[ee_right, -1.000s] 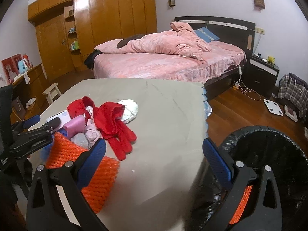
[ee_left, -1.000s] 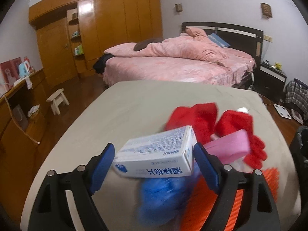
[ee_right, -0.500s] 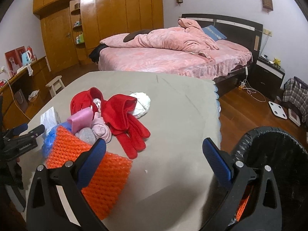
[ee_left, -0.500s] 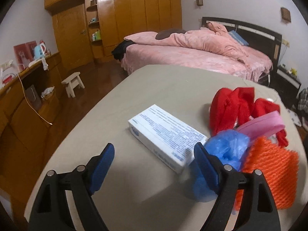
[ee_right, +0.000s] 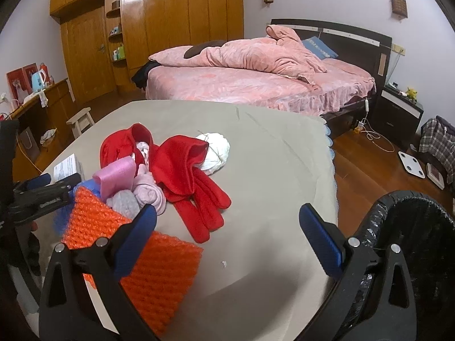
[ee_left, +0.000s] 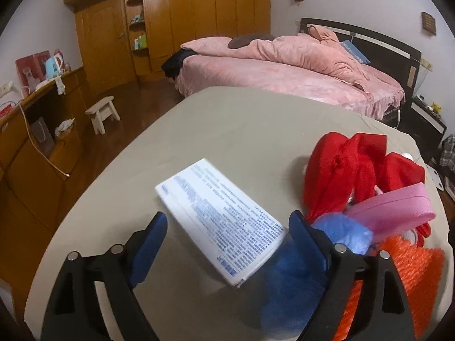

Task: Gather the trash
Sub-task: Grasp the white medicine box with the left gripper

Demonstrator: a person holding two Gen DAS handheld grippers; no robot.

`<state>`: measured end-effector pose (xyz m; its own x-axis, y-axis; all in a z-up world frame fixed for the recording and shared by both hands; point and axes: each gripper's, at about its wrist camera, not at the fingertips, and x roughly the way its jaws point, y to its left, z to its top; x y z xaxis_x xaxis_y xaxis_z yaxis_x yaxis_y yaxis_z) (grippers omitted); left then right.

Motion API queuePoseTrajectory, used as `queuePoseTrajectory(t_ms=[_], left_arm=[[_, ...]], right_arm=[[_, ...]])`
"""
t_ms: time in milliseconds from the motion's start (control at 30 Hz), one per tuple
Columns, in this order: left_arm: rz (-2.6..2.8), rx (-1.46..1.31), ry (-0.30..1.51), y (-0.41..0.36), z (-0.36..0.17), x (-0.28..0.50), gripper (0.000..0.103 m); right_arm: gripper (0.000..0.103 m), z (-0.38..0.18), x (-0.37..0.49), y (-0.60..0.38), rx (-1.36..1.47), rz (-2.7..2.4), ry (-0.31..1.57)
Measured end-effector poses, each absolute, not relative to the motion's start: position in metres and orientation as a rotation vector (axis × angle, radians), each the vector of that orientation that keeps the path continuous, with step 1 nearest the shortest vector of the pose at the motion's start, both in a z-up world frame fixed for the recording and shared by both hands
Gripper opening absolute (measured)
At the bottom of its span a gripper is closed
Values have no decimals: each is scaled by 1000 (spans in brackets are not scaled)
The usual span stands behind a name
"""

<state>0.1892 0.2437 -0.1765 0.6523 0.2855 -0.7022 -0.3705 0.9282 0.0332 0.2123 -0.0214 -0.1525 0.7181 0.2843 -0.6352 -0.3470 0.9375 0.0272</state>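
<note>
A white printed box lies flat on the grey table, its near end between the jaws of my left gripper. Those jaws are opening and the pads stand clear of the box. To its right sit a blue plastic bag, a pink case, red gloves and orange bubble wrap. My right gripper hangs open over bare table beside the bubble wrap and gloves, holding nothing. The left gripper shows at the left edge of that view.
A black-lined trash bin stands off the table's right edge. A white bundle and rolled socks lie in the pile. Beyond are a pink bed, a small stool and a desk along the left wall.
A second ago the box was raised between the left jaws above the pile; it now lies on the table. The left gripper has sunk toward it. The right gripper drifted left.
</note>
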Motion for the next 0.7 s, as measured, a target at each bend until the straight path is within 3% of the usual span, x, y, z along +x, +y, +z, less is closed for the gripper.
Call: queuePoseTrajectory(t_ms=[267, 533, 600, 667, 700], left_arm=[[421, -151, 786, 268, -175, 159, 88], [417, -156, 827, 276, -185, 181, 88], [417, -193, 856, 282, -191, 187, 86], [396, -234, 875, 287, -196, 190, 75], [389, -247, 883, 289, -198, 190, 74]], right_arm=[[98, -161, 213, -17, -86, 352, 702], [98, -163, 212, -12, -96, 359, 706], [98, -163, 213, -14, -93, 355, 706], [98, -163, 213, -15, -89, 353, 708], [98, -163, 213, -15, -88, 354, 707]])
